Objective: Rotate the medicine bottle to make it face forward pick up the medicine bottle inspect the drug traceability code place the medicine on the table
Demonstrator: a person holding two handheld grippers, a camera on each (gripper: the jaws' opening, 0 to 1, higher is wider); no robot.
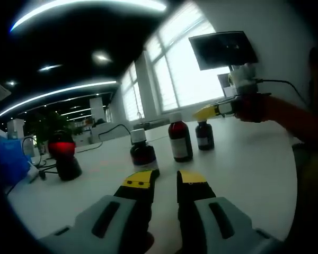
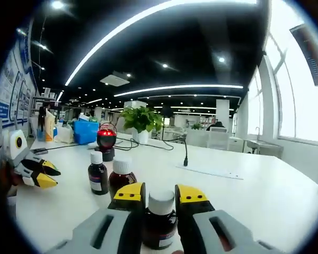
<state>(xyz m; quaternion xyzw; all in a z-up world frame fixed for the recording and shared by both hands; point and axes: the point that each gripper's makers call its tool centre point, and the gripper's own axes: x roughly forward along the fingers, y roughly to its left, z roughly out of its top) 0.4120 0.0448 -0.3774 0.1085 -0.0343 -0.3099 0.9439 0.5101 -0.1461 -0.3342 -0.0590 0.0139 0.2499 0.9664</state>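
**Right gripper reaches around a medicine bottle**

In the right gripper view, the right gripper (image 2: 160, 193) has its two yellow-tipped jaws apart, one on each side of a dark medicine bottle (image 2: 160, 219) with a white cap. The jaws are close to the bottle's sides — I cannot tell if they touch it. The bottle stands upright on the white table (image 2: 254, 196).

In the left gripper view, the left gripper (image 1: 166, 179) has its jaws open with nothing between them. It sits low over the table, just in front of a short dark bottle (image 1: 142, 151) with a white cap.

Two more bottles stand a bit further back in the left gripper view: a tall bottle (image 1: 179, 138) with a white label, and a small bottle (image 1: 204, 134) beside it. The right gripper's yellow tips are at the small bottle's top.

Off to the side stands a black scanner (image 1: 63, 153) with a glowing red top — cables lie near it. A blue bin (image 2: 86, 130) and a green plant (image 2: 142, 119) sit far back on the table.
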